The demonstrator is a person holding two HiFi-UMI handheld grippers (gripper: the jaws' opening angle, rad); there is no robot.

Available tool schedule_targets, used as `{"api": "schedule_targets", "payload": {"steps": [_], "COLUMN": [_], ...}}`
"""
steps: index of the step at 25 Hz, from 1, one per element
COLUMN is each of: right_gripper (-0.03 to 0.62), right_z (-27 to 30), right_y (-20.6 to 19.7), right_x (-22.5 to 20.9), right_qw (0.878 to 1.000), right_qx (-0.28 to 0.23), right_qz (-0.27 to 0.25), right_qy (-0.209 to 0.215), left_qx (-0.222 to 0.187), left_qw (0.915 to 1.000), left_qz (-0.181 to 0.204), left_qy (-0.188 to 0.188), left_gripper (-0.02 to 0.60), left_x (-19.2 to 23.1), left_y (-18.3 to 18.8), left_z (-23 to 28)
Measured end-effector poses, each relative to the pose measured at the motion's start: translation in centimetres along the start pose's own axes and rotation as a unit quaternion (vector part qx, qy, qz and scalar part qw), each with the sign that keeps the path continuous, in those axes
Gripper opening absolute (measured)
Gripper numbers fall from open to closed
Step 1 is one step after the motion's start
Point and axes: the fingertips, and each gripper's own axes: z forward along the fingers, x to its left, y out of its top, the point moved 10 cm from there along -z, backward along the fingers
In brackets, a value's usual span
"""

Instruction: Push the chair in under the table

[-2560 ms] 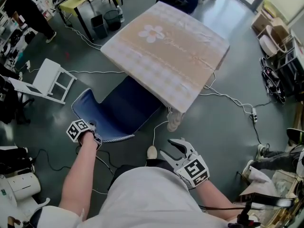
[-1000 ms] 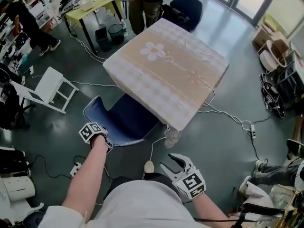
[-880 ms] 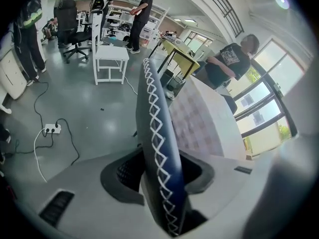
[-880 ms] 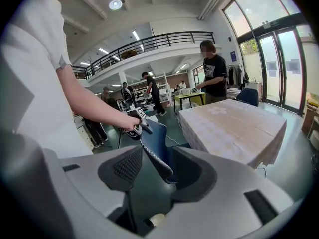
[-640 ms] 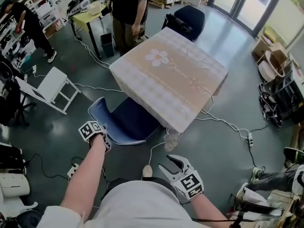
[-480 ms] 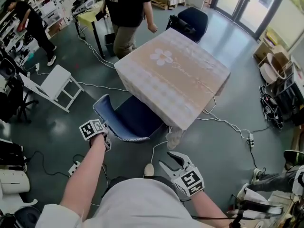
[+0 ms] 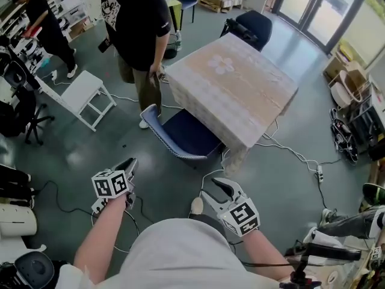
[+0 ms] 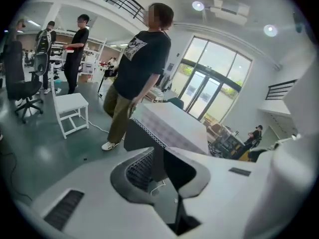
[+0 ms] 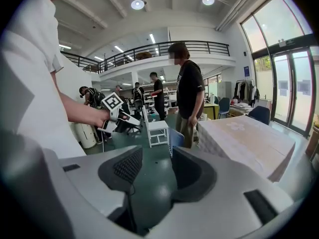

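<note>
Two grippers on near side of table (image 7: 240, 83), well apart from chair (image 7: 183, 134); push looks done, so no contact needed. Chair seat tucked under table's near-left edge, curved back sticking out. Left gripper (image 7: 129, 165) jaws narrow, closing, empty. Right gripper (image 7: 212, 188) jaws wide, empty. Chair: blue fabric, patterned trim. Table: square, draped in beige checked cloth.

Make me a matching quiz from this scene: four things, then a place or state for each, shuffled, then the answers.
1 blue chair
2 table
3 white stool
4 person in black

A covered by a flowered cloth
B standing by the chair's back
C seat partly under the table
D farthest left in the head view

Pairs: 1-C, 2-A, 3-D, 4-B
</note>
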Motion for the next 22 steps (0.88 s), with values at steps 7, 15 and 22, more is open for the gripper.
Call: {"api": "schedule_targets", "payload": {"steps": [7,15,22], "right_gripper": [0.064,0.015,0.015], "right_z": [2.5,3.8,4.2], "right_y": [2.2,2.1,2.7], "right_x": [10.2,20.3,26.8], "right_qw": [0.999,0.997,0.994], "right_qx": [-0.005,0.013,0.012], "right_qz": [-0.032,-0.053,-0.07], "right_qy": [0.017,0.045,0.08], "left_qx": [0.007,0.003,-0.011], "left_qw": [0.9869,0.9669,0.9608], "left_qz": [0.115,0.162,0.181], "left_qy": [-0.113,-0.197,-0.21], "left_gripper": [0.009,0.009,0.009], "left_x": [-0.6,-0.8,-0.5], "left_y": [-4.7,-9.5,-11.1], "left_z": [-12.9,-22.7,-28.7]}}
